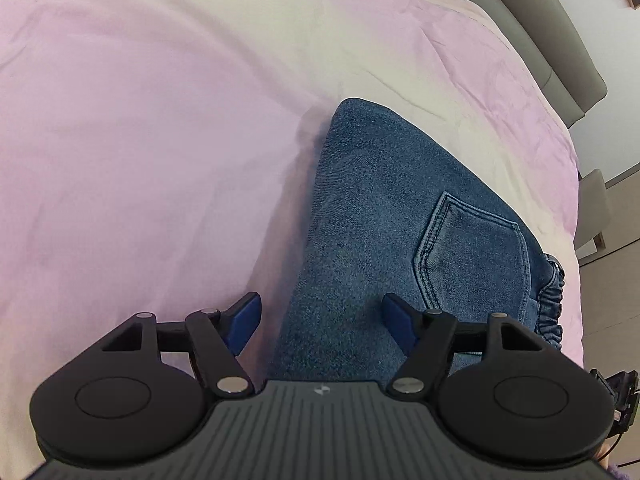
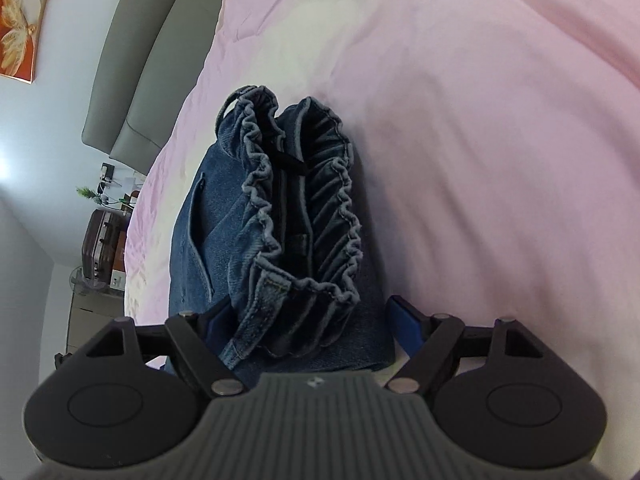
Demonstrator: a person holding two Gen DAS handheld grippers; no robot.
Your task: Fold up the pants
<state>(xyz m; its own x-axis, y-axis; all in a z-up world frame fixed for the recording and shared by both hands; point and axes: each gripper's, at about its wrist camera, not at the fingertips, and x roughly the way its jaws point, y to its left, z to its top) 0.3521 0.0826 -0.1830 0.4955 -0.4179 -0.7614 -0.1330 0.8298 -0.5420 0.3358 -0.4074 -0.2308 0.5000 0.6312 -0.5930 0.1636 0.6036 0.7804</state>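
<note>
A pink bedsheet (image 1: 160, 120) covers the bed, with a grey headboard (image 2: 132, 80) at its far edge. The folded blue jeans (image 1: 372, 240) lie near the bed's side edge, back pocket (image 1: 472, 252) up, and their gathered waistband (image 2: 304, 208) gapes toward my right gripper (image 2: 304, 320). My left gripper (image 1: 320, 320) hovers over the denim's folded edge, fingers spread wide and holding nothing. My right fingers also stand wide apart, astride the waistband end, with the pads not pressing on it.

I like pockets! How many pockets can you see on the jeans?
2: a back pocket stitched on the jeans in the left view, a side slit pocket in the right view. More may be hidden in the folds.
</note>
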